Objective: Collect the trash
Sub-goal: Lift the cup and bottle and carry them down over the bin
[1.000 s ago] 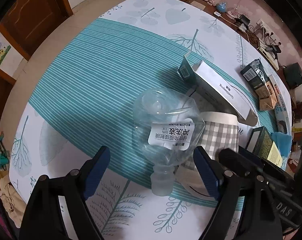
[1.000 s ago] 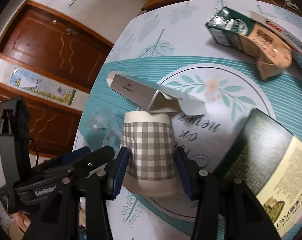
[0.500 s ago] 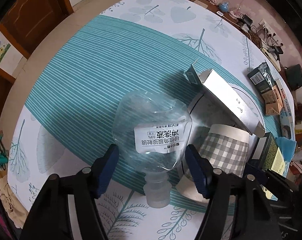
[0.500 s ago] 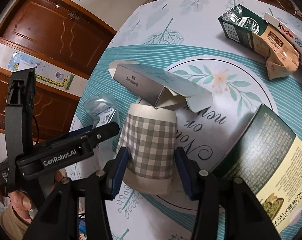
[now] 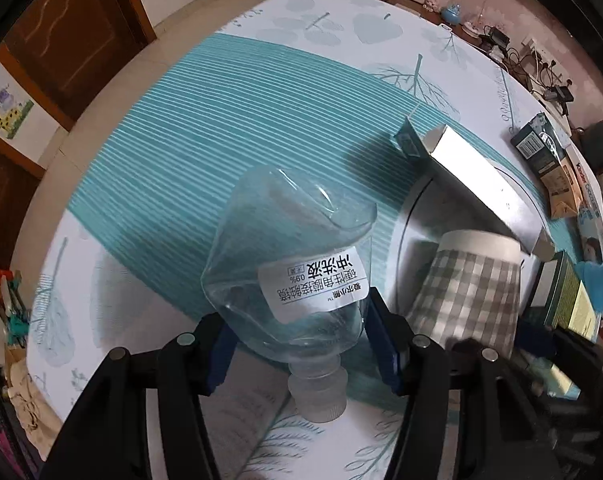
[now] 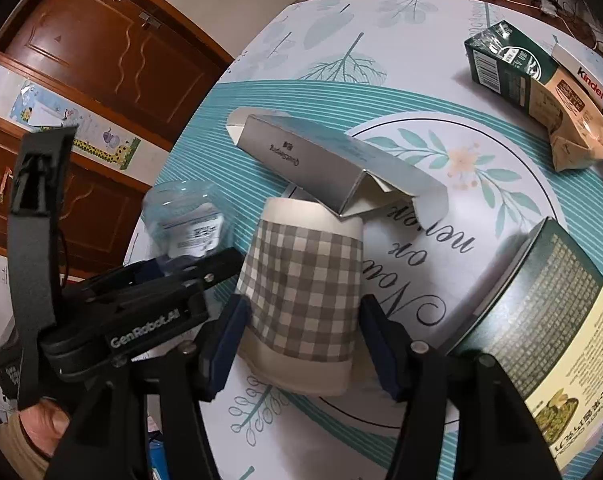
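Note:
A clear, squashed plastic bottle [image 5: 289, 264] with a white label sits between the blue pads of my left gripper [image 5: 299, 344]. Its cap points toward the camera. The left jaws are closing and both pads press on the bottle's shoulders. The bottle [image 6: 185, 224] also shows at the left of the right wrist view. A paper cup with a grey check pattern [image 6: 305, 288] rests on the table between the pads of my right gripper [image 6: 303, 344]. The right jaws are opening, and a small gap shows beside the cup. The cup [image 5: 469, 292] is just right of the bottle.
A long silver carton [image 6: 333, 160] leans on the cup's far end. A dark green box [image 6: 541, 300] lies close on the right. A green drink carton [image 6: 501, 60], a crumpled brown bag [image 6: 573, 136] and a Kinder box [image 6: 589, 88] lie farther back. The teal striped tablecloth [image 5: 181, 140] ends at the left edge.
The left jaws have come together onto the bottle, which now sits higher and tilted between the pads. The right jaws have widened away from the checked cup.

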Available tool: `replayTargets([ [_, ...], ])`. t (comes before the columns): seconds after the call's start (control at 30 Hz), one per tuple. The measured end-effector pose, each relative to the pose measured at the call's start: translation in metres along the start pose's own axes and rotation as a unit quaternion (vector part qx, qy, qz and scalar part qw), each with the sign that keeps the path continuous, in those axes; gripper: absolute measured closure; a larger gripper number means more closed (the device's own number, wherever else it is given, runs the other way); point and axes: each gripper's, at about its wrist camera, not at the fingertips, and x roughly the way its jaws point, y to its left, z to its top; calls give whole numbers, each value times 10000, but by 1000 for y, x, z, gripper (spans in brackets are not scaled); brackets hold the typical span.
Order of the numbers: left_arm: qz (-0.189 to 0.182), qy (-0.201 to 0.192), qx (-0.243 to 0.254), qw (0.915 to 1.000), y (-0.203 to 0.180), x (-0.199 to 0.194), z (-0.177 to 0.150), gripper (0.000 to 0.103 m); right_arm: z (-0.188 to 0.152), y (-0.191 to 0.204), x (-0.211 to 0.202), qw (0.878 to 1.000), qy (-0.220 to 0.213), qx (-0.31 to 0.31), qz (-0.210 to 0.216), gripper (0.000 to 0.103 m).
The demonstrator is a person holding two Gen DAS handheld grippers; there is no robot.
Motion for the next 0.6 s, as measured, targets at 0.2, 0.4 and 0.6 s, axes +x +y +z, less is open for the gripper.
replayTargets([
  [0.2,-76,-98,51,9999,18,-22,-15,46,-4,3,-1,9999,-130,50,-90,53],
  [0.4,-116,-153,128,9997,36,-48,-40,46,-18,15,-9,9991,-307,-19,-291,63],
  [0.6,-263,-230,329,9989,56,-80,-70,46,-48,32,-25,9975,-529,-92,-470,66],
])
